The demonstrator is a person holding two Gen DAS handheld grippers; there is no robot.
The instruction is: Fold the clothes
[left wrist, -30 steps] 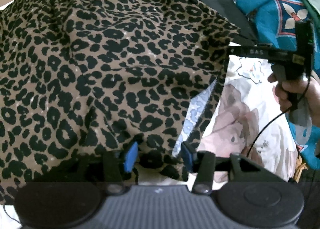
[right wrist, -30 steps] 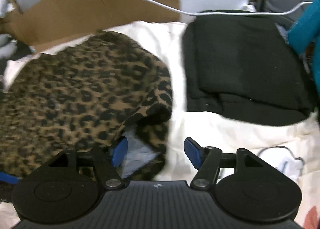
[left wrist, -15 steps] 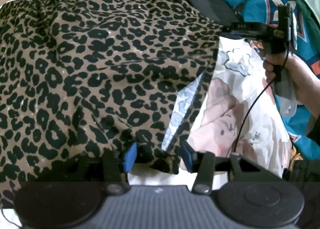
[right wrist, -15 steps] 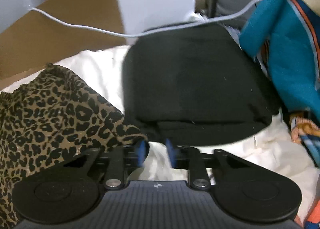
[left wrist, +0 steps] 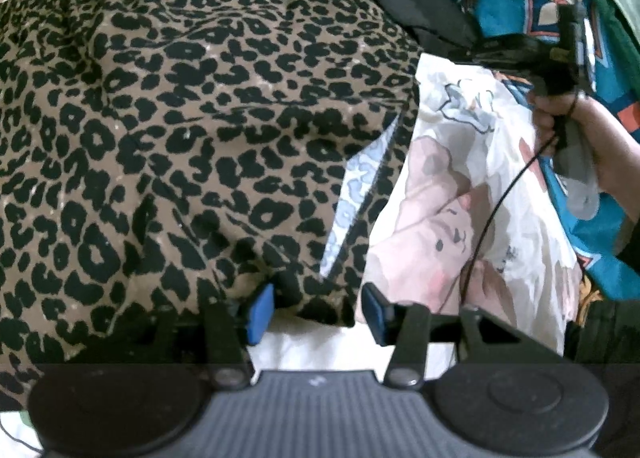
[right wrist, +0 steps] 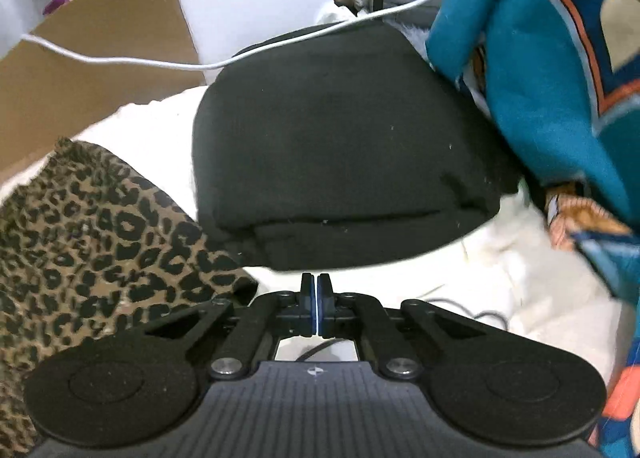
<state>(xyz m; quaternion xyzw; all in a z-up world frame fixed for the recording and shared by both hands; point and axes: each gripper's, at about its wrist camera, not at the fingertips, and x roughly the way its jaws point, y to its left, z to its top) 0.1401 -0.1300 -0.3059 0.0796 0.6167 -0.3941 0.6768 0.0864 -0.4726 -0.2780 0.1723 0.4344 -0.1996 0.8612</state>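
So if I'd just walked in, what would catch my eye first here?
Probably the leopard-print garment, spread wide across the white bedding and filling most of the left wrist view. Next, the neatly folded black garment lying beyond it, with a bright teal patterned blanket rising at its right. A white cable hangs above the folded garment.

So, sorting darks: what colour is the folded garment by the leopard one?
Black, clearest in the right wrist view.
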